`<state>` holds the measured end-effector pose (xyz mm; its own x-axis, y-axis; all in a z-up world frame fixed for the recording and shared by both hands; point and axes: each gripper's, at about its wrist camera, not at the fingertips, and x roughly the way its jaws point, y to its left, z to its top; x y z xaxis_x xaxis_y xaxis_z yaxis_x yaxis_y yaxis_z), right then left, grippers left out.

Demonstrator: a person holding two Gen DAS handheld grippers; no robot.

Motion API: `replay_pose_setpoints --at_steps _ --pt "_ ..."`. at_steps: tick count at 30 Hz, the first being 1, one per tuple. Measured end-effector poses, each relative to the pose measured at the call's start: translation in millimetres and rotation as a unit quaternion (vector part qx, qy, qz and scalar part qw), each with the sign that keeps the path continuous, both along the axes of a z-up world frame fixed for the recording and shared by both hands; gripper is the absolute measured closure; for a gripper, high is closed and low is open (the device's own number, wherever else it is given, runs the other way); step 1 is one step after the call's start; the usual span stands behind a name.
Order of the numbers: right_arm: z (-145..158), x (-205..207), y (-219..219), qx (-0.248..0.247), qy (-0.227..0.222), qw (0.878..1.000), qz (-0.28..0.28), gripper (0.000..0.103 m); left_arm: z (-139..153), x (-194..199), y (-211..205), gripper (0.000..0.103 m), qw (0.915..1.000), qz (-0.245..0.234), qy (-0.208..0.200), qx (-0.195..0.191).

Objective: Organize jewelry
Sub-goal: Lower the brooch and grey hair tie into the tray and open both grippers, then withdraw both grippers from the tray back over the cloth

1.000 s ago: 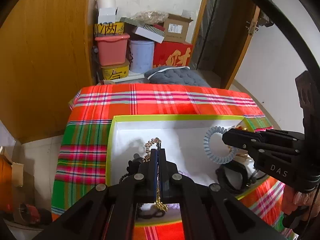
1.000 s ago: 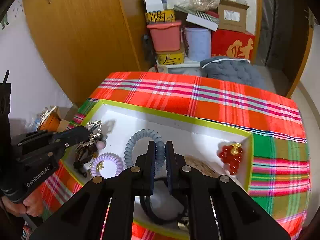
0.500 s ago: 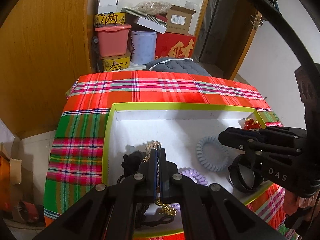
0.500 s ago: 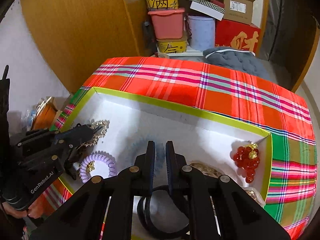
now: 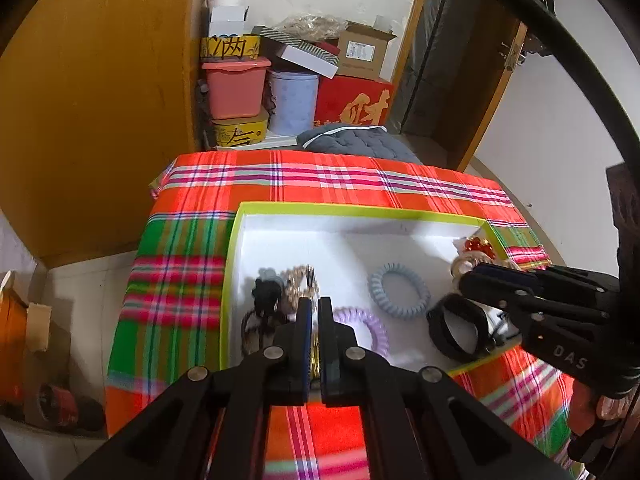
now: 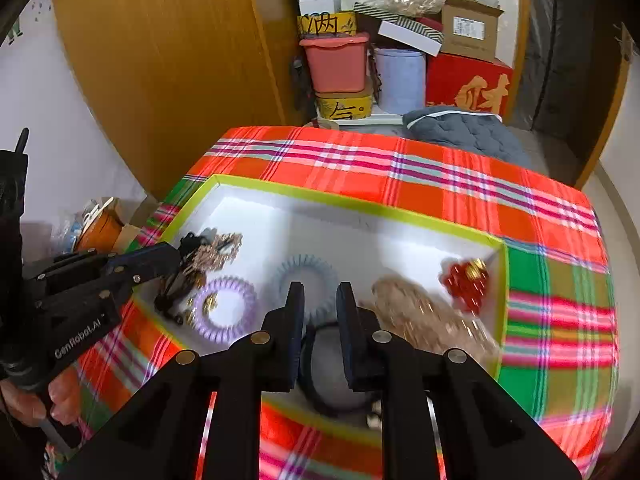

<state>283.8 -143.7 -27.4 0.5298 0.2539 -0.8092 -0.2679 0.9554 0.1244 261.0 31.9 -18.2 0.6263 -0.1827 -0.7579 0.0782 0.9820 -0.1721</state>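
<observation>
Plaid cloth in red and green covers our surface (image 6: 460, 184), and on it sits the white tray with a lime rim (image 6: 352, 202) that gathers the jewelry. Our left claw (image 5: 314, 312) is nearly closed on a gold chain (image 5: 302, 280), whose links show between the fingers and trail into the tray's near-left corner beside a black piece (image 5: 266, 290). We judge the chain light, limp and slippery; it will sag and tangle, so a pinch on a bunched section suits it best. Next to it lie a lilac coil tie (image 5: 366, 326) and a pale blue coil tie (image 5: 400, 290), springy and easy to hook by the ring. Our right claw (image 6: 320, 304) hangs narrowly open and empty over a black band (image 6: 320, 384). Red beads (image 6: 464, 282) rest in the far-right corner.
</observation>
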Motion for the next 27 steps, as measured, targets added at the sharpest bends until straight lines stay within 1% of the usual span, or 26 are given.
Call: replay_pose_setpoints --at_steps 4,6,13,17,19,21,23,25,27 --pt "6 -25 -9 0.005 -0.001 1.000 -0.006 0.083 5 -23 0 0.101 1.0000 0.008 -0.002 0.005" --pt "8 -36 -11 0.006 -0.002 1.000 -0.008 0.080 8 -36 1 0.101 0.9999 0.012 -0.002 0.005" --pt "13 -90 -17 0.006 -0.001 1.000 -0.006 0.079 12 -86 0 0.101 0.9996 0.023 -0.002 0.014" --pt "15 -115 -19 0.005 -0.003 1.000 -0.007 0.073 10 -114 -1 0.101 0.9995 0.027 0.004 0.015" --pt "16 -129 -20 0.007 -0.002 1.000 -0.008 0.072 8 -126 -3 0.100 0.9994 0.031 0.009 0.015" --pt "16 -140 -21 0.005 -0.003 1.000 -0.008 0.072 6 -136 -6 0.097 0.9993 0.030 0.014 0.018" --pt "16 -151 -22 0.004 -0.004 1.000 -0.008 0.072 4 -147 -10 0.083 0.9993 0.027 0.019 0.018" --pt "16 -160 -22 0.001 -0.004 1.000 -0.007 0.072 2 -158 -14 0.079 0.9994 0.023 0.021 0.015" --pt "15 -169 -24 -0.002 -0.003 1.000 -0.006 0.071 1 -165 -16 0.079 0.9994 0.023 0.023 0.013"
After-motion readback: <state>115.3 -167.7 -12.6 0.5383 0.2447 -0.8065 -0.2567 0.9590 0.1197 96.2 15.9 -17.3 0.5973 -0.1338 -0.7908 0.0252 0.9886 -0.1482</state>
